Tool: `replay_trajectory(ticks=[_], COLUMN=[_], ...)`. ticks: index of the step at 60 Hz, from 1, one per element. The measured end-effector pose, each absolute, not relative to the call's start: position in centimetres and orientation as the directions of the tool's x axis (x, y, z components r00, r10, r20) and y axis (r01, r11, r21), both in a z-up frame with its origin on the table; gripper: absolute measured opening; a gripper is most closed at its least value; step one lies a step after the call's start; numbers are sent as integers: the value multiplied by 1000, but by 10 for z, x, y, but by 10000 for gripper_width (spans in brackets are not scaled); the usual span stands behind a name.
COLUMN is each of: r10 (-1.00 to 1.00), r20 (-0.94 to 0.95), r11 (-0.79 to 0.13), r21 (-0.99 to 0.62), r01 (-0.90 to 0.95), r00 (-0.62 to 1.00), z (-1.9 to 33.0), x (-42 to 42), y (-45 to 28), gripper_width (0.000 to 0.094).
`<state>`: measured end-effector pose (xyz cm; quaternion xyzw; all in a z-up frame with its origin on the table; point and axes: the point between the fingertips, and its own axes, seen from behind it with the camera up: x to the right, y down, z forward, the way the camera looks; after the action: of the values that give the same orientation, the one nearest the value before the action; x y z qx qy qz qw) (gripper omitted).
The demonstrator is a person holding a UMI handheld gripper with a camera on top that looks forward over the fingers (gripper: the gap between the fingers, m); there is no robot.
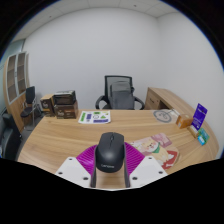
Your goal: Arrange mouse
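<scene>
1. My gripper (109,172) was low over a light wooden tabletop (60,140) in an office room, looking forward along its two fingers.
2. A black mouse (109,150) sat between my fingers, its rounded back up and its front end pointing away from me toward the far side of the tabletop.
3. The magenta pads (90,159) flanked the mouse on both sides, and my fingers appeared closed on it; the contact line was hard to make out at either side, so I say pressed with some reserve.
4. Just beside the mouse, toward the right finger, lay a few flat printed cards or papers (158,147) in pale pink and white.
5. Beyond the fingers, near the far edge of the tabletop, lay a flat sheet with green and purple print (96,116).
6. Behind that edge stood a black office chair (119,93), facing the tabletop.
7. Off to the right, a purple card (200,114) stood upright, with a small teal item (200,137) near it.
8. To the left were a second dark chair (31,104) and a wooden cabinet (15,80) against the wall.
</scene>
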<state>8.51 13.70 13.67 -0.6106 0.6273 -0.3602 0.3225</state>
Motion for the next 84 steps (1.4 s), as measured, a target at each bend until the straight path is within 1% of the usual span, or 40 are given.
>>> replay_trajectory(ticks=[3,7,11,16,24,30,38,42,43,46,47,50,52,56,68,71,73,78,81,84], r10=[-995,-988,-983,-977,-978,-981,-977,-979,-979,-978,-978,-975,-973,-974,-978,-978,-979,-983,-985,-986], r20=[61,93,97,111,114,95,91,68,64,59,59,70,67,51,16,8,11,50,66,64], r11=[-13,-16,2,9,11,33,59,74,79,86,87,89,93,100,117,122,118,74,50,47], r21=[-853,-852,-847,-834,-801,-783,-753,-763,-762,-756,-752,-750,-760,-777,-785,-784,-781,-777,-777,-772], r01=[-522,-523,-532,-552,-598,-621,-655,-642,-642,-649,-653,-655,-644,-622,-608,-608,-614,-625,-627,-634], r00=[-75,-121,-159,-184,-172,-171,-192,-194,-196,-198,-198,-212,-220,-220,-209,-207,-202,-179,-160,-151], z=[143,140,129,104,54,21,-12,-14,-15,-15,-15,-8,3,33,141,162,174,197,206,211], x=[94,102,107,116,126,130,127,128,128,126,124,120,117,106,21,-5,-23,-67,-91,-116], y=[100,50,7,-34,-68,-75,-85,-84,-84,-84,-85,-89,-90,-85,-40,-29,-21,-3,9,22], gripper_width=[387,387,387,385,389,390,401,448,496,567,621,881,841,868,866,858,861,860,860,860])
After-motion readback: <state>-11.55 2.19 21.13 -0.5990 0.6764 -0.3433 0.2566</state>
